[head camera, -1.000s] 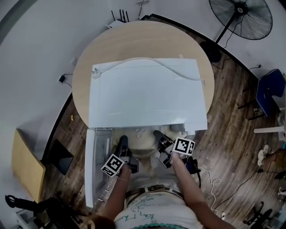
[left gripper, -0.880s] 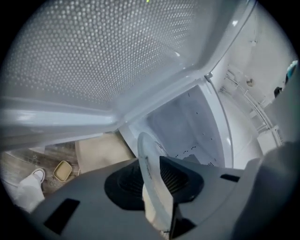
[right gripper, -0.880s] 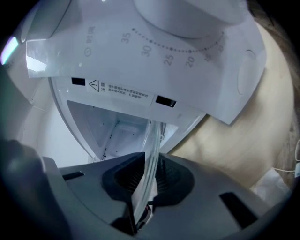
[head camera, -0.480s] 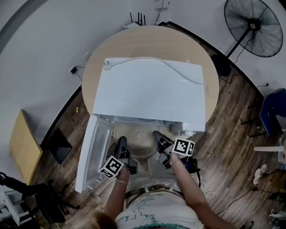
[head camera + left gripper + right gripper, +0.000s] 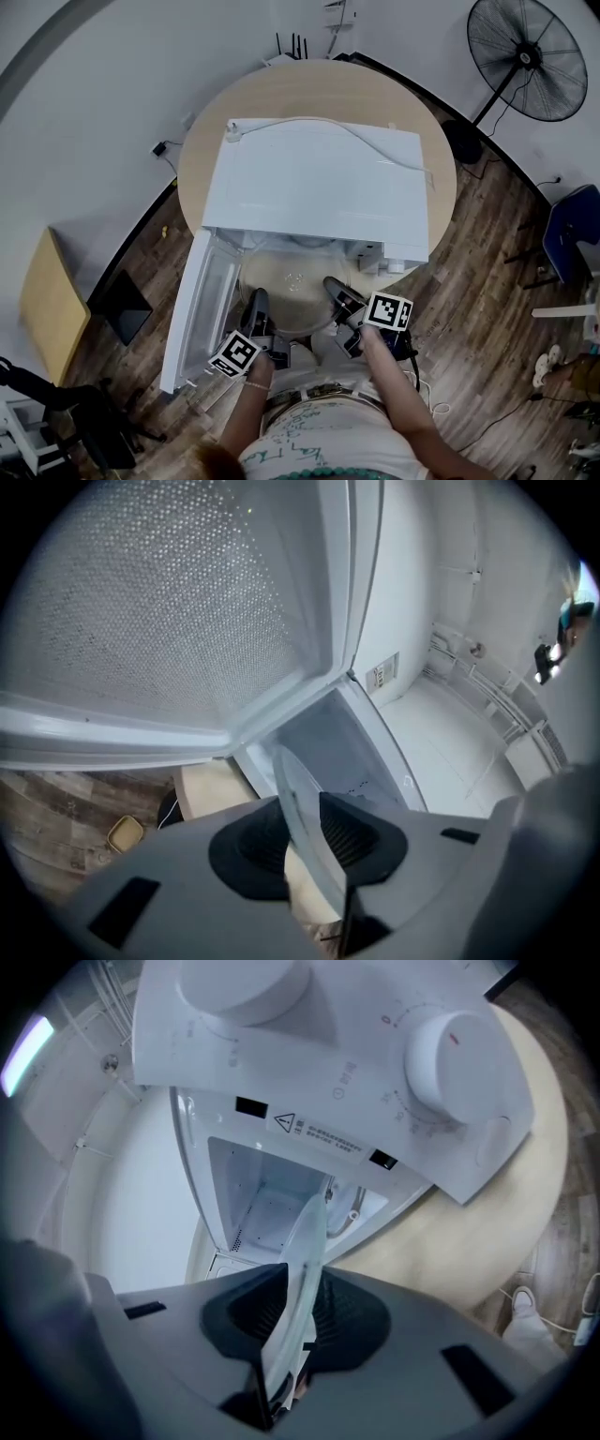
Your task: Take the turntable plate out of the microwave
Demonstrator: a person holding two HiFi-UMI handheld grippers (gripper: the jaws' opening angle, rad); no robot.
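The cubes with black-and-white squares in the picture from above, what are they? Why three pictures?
Those cubes belong to two hand-held tools called grippers. A person holds the left gripper and the right gripper. The picture from above comes from a camera on the person's head, looking down; the other two come from cameras riding on each gripper. A white box-shaped microwave stands on a round wooden table, its door open. Both grippers' jaws pinch the rim of the round clear glass turntable plate at the microwave's open front.
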